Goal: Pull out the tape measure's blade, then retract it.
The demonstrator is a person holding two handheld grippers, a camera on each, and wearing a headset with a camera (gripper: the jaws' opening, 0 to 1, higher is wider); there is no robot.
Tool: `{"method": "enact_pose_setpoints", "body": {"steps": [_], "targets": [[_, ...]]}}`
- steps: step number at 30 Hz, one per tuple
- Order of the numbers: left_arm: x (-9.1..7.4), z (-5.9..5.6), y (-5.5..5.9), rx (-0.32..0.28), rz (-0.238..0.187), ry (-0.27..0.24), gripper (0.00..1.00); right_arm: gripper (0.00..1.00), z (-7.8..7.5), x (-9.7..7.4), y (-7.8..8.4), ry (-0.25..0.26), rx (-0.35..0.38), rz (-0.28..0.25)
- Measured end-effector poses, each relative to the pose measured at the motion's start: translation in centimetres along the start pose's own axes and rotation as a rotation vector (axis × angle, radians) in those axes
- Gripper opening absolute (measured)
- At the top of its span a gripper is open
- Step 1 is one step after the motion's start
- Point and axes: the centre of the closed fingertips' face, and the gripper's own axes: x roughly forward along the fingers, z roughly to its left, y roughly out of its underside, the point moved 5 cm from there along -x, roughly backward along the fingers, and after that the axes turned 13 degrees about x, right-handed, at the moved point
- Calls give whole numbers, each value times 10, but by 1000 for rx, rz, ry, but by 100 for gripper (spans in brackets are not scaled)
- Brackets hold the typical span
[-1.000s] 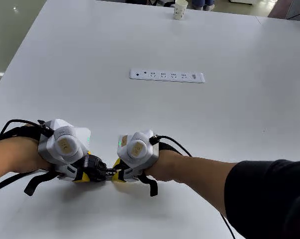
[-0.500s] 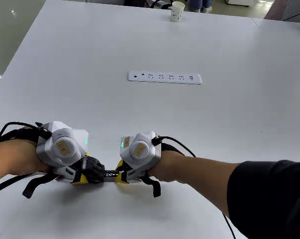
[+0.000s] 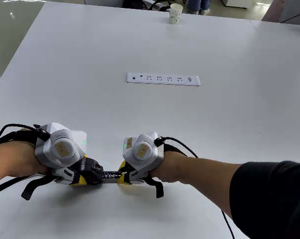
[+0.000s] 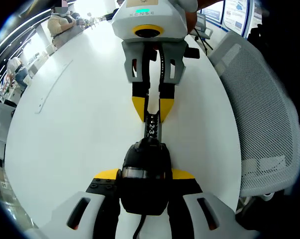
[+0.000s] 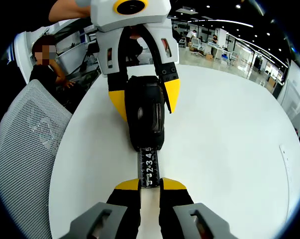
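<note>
White table [image 3: 140,40]: one tape [image 5: 146,117], one power strip [image 3: 162,79], one cup [image 3: 175,13]. Left gripper [image 4: 145,175] jaws clamp tape; right gripper [image 5: 150,185] jaws pinch blade [image 4: 152,130].

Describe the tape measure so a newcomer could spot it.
Near edge of the white table: the left gripper clamps a black tape measure case. Its short numbered blade reaches the right gripper. Unlike the white power strip beyond, it is black.
</note>
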Motion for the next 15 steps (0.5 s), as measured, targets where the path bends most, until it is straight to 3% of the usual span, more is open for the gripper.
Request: {"method": "enact_pose_setpoints", "body": {"steps": [15], "targets": [[0,-1,0,0,3,-4,31,9,-2,-6,6,5,3,7]]}}
